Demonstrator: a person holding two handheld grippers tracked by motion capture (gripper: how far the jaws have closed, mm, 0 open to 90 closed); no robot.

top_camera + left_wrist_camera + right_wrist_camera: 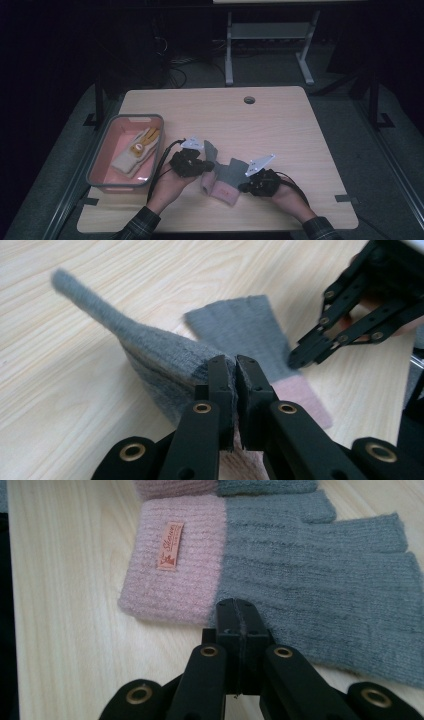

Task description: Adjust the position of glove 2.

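Left tongs (235, 371) clamped on raised grey glove (165, 360); right tongs (241, 616) together, empty.

A grey and pink knit glove (226, 181) lay on the wooden table (280, 125), right of the grey plastic bin (98, 161) holding 1 cream glove (134, 152).

High view dim w/ dark surroundings; gripper views brighter, slight blur.
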